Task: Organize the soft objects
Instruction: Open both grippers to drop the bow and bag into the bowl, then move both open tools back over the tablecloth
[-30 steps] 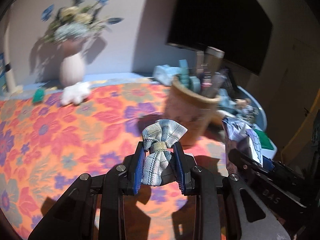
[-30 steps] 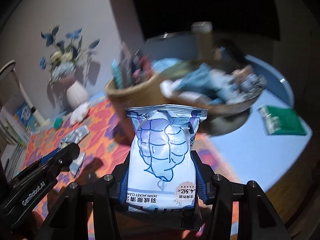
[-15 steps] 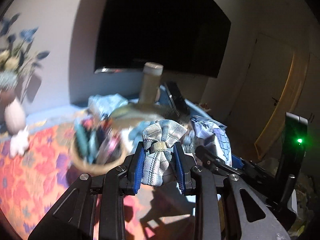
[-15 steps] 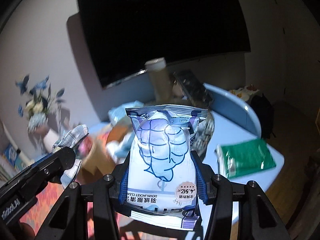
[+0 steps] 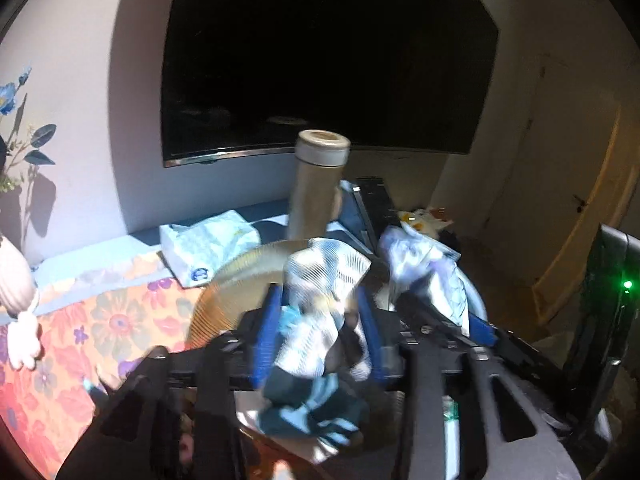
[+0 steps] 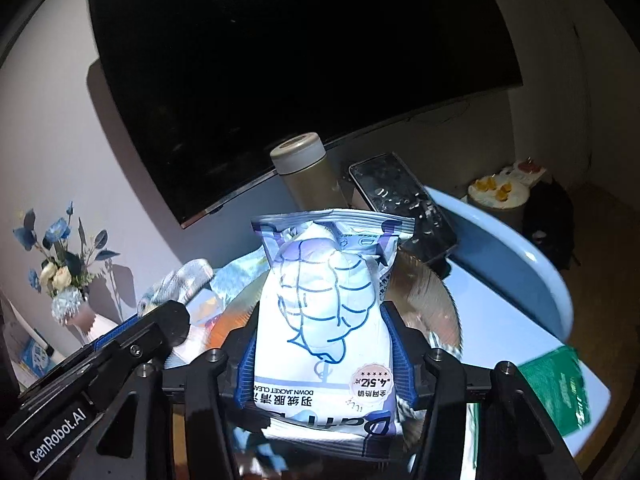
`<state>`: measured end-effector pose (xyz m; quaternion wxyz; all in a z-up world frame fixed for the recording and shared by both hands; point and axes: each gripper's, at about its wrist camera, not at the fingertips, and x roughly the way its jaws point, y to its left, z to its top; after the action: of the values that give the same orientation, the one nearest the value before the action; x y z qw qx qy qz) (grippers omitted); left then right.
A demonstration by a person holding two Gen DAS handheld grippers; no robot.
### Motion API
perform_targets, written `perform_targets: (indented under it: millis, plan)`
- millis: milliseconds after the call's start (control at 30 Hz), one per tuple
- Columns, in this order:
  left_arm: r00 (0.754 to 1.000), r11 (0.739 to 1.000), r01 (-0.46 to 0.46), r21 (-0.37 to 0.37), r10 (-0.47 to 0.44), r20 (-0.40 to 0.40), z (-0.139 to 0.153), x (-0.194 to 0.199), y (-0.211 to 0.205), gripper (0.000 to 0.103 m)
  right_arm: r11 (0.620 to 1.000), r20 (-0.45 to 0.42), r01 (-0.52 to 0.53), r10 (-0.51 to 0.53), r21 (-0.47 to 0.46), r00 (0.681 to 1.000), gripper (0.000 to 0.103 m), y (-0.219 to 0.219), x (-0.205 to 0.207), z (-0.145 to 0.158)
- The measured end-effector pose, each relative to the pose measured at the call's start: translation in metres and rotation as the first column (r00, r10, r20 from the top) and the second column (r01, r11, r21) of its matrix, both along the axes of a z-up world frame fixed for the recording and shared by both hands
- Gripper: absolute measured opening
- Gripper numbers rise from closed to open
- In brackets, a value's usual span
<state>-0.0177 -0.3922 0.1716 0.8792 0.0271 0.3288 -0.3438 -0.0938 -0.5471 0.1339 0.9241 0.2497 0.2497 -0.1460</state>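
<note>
Plaid grey-white cloth bundle (image 5: 320,304) between the blue pads of the left gripper (image 5: 320,332), jaws opening, gaps showing at the pads on both sides, cloth blurred and hanging down past the fingers over the wicker basket (image 5: 232,284); grip contact not confirmable through the blur, reads as released. White-and-blue wipes packet (image 6: 324,312) upright between the pads of the right gripper (image 6: 324,352), jaws opening too, packet sides close to the pads but whether touching cannot tell; label printed upside down toward the camera, top seal pointing at the wall. Both grippers side by side above the same basket, left one showing at lower left in the right wrist view, right one with its packet showing at right in the left wrist view. Behind the basket: tan tumbler (image 6: 304,176) standing upright, dark phone (image 6: 400,204) leaning just beside it, black TV screen (image 6: 288,60) on the wall. Tissue pack (image 5: 208,244) lying on the tabletop (image 6: 512,296) left of the basket, next to the orange floral cloth (image 5: 80,344). Green packet (image 6: 560,392) flat on the light-blue tabletop at right. Flower vase (image 6: 76,312) far left near the wall
</note>
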Motion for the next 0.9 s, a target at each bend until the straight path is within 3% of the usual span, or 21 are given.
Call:
perform_targets:
  millis: [200,467,700,900]
  plan:
    - [0.999,1.0,0.027,0.007,-0.026,-0.046,-0.009,0.011,-0.002,0.047,1.0,-0.001,-0.001,0.001,0.031,1.0,0.063,-0.015,-0.006,-0.007]
    - [0.996,0.997,0.078,0.015,-0.078,0.033,0.01,-0.027,0.006,0.048,0.998,-0.007,0.019,-0.018,0.068,1.0,0.063,-0.009,-0.033,-0.002]
    - [0.997,0.999,0.029,0.04,-0.032,0.07,0.022,-0.057,0.03,0.048,0.993,-0.012,0.032,-0.031,0.112,0.999,0.066,0.005,-0.059,0.013]
    - [0.999,0.998,-0.007,0.068,0.003,0.05,0.012,-0.078,0.055,0.048,0.991,-0.025,0.011,-0.008,0.132,1.0,0.066,0.03,-0.075,0.014]
